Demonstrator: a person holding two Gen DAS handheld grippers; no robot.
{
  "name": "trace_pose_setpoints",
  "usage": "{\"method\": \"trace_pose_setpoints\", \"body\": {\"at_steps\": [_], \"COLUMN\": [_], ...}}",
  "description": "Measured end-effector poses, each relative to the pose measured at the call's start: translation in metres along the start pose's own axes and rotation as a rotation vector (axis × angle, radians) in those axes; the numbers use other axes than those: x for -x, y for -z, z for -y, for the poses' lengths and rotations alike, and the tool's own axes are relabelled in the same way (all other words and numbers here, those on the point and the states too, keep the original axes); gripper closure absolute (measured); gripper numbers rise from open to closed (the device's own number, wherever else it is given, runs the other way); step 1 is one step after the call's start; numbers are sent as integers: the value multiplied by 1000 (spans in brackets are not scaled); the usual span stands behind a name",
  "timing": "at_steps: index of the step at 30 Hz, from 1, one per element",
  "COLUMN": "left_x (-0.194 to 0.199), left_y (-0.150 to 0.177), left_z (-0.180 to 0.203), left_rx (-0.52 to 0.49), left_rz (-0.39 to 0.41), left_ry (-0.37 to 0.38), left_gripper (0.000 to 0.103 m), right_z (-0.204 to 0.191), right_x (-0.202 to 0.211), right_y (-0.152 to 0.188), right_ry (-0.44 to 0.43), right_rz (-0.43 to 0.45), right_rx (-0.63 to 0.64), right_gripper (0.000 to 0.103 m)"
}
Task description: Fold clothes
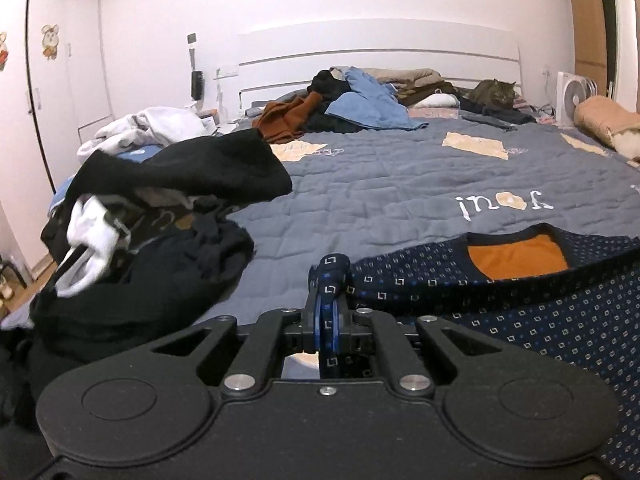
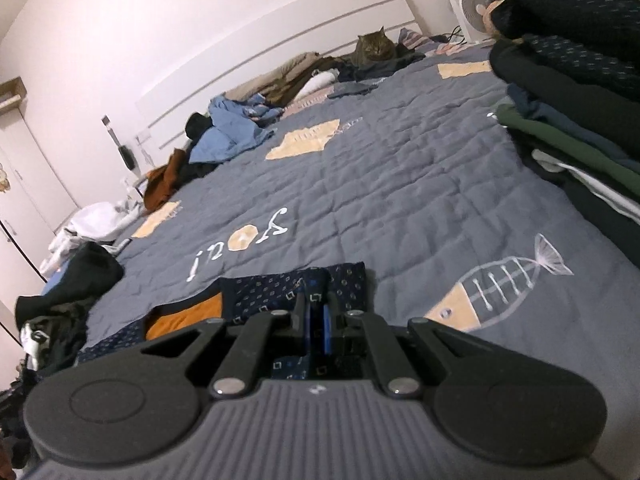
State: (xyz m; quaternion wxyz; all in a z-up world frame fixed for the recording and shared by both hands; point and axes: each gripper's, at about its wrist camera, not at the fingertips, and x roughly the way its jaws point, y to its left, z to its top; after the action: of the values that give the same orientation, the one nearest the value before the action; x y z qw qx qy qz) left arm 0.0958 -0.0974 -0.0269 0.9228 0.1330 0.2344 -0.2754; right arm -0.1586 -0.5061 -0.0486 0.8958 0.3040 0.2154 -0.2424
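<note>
Left wrist view: the left claw [image 1: 326,280] is clenched on a bunched fold of the navy patterned garment [image 1: 520,308], which is pinched between its fingers [image 1: 310,312]. The garment spreads to the right over the grey quilt [image 1: 380,184] of the bed, with its orange inner lining [image 1: 516,258] showing at the neck opening. Just left of the claw lies a heap of black and white clothes [image 1: 160,232]. Farther back lie a blue garment [image 1: 368,106] and a rust-coloured one [image 1: 286,118]; a cat [image 1: 494,94] sits near the headboard [image 1: 376,52].

Right wrist view: the right claw [image 2: 316,312] is likewise clenched on the navy patterned garment [image 2: 272,292], gripping its edge. A stack of folded clothes [image 2: 576,92] rises at the right. The quilt between the claw and the cat [image 2: 374,48] lies bare.
</note>
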Motion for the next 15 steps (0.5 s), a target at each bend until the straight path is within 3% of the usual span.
{"method": "trace_pose_setpoints", "body": {"at_steps": [15], "left_x": [-87], "left_y": [-57], "left_z": [-1], "left_rx": [-40], "left_rz": [1], "left_ry": [-4], "left_gripper": [97], "right_z": [-23], "right_x": [-83], "right_y": [-57], "right_ry": [43], "right_rz": [16], "right_rx": [79], "right_gripper": [97]}}
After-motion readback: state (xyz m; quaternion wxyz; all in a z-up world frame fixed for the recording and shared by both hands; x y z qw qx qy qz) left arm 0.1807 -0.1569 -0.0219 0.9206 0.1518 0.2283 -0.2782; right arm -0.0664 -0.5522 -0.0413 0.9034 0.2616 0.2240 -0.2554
